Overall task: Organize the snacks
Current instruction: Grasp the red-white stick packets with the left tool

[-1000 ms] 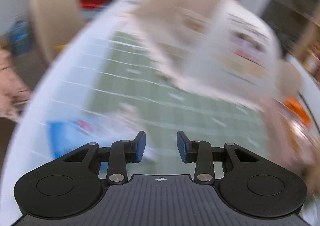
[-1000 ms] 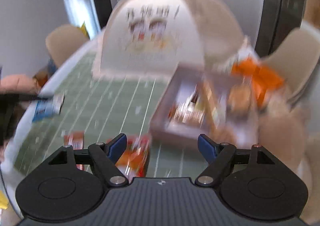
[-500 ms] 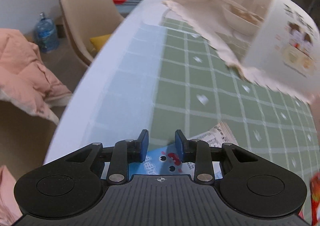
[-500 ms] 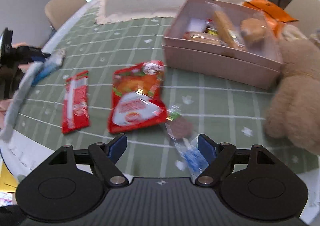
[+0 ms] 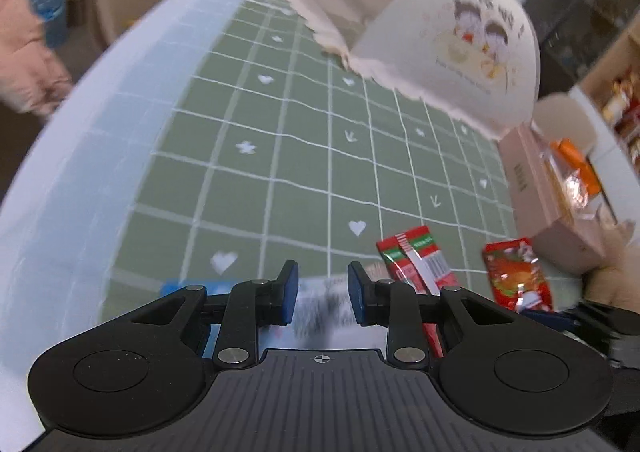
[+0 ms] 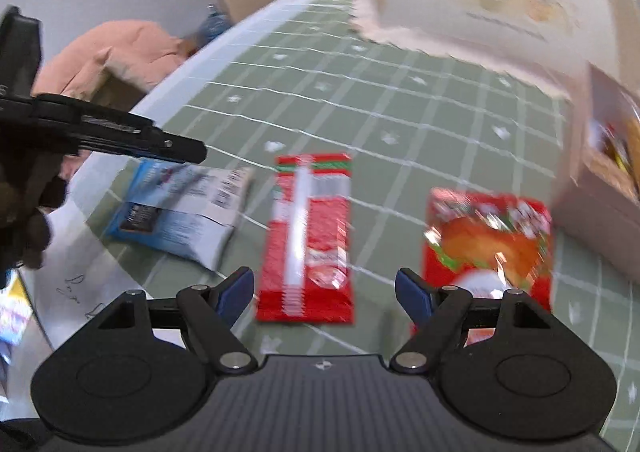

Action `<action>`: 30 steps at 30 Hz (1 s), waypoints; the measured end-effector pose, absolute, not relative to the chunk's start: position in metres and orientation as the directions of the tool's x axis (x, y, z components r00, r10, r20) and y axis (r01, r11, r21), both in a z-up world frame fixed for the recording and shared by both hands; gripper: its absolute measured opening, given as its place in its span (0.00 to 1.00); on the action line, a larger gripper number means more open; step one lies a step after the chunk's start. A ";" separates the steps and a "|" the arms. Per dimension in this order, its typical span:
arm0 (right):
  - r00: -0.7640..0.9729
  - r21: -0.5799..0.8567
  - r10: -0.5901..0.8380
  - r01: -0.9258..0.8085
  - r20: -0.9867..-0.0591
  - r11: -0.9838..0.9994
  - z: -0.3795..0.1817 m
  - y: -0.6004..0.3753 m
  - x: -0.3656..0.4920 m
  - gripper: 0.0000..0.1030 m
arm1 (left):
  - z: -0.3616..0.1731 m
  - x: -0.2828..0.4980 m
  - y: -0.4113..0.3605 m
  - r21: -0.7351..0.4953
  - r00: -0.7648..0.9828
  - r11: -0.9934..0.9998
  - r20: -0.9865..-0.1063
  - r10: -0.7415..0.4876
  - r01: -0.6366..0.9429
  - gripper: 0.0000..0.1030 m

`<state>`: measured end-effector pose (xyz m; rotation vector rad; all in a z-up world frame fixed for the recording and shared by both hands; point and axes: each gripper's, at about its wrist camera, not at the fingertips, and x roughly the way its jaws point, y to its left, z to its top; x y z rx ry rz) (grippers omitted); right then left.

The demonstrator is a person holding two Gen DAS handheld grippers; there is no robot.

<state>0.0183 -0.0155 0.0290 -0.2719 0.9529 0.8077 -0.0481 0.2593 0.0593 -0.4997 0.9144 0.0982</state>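
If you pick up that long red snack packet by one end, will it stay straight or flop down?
Probably it droops a bit. The long red packet lies flat on the green tablecloth and looks like thin shiny film, so it is likely light. That glossy wrapper could slip between pads. It seems flat, so it should not roll.

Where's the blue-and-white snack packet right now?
Right wrist view, left side: blue-and-white packet lies on the green tablecloth, beside the long red packet, under the left gripper.
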 end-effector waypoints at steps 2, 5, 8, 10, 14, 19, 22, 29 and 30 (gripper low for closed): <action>0.333 0.096 0.512 -0.760 -0.792 0.643 0.034 0.000 0.017 0.76 | 0.067 -0.068 0.266 -0.383 0.607 0.857 -0.787 -0.107 -0.345 0.30; 0.317 0.069 0.550 -0.820 -0.773 0.569 0.038 0.029 0.018 0.76 | 0.068 -0.094 0.281 -0.402 0.560 0.805 -0.822 -0.107 -0.436 0.30; 0.263 0.065 0.582 -0.874 -0.770 0.481 0.034 0.062 0.019 0.76 | 0.062 -0.103 0.286 -0.444 0.506 0.773 -0.842 -0.186 -0.453 0.29; 0.286 0.046 0.589 -0.875 -0.756 0.483 0.030 0.073 0.022 0.76 | 0.053 -0.107 0.279 -0.484 0.472 0.762 -0.840 -0.268 -0.430 0.29; 0.320 0.072 0.529 -0.802 -0.786 0.593 0.014 0.067 0.044 0.51 | 0.034 -0.105 0.273 -0.500 0.465 0.744 -0.838 -0.286 -0.444 0.29; 0.283 0.128 0.511 -0.767 -0.812 0.628 0.013 0.021 0.038 0.26 | 0.032 -0.073 0.278 -0.458 0.519 0.778 -0.830 -0.203 -0.429 0.29; 0.275 0.142 0.497 -0.748 -0.823 0.649 0.009 -0.003 0.021 0.26 | 0.035 -0.043 0.272 -0.428 0.549 0.822 -0.817 -0.175 -0.376 0.29; 0.321 0.120 0.459 -0.699 -0.828 0.705 0.007 -0.033 0.004 0.26 | 0.059 0.009 0.217 -0.348 0.598 0.913 -0.785 -0.161 -0.211 0.29; 0.345 0.104 0.454 -0.693 -0.821 0.714 0.009 -0.037 0.005 0.26 | 0.062 0.007 0.210 -0.339 0.597 0.921 -0.786 -0.164 -0.194 0.29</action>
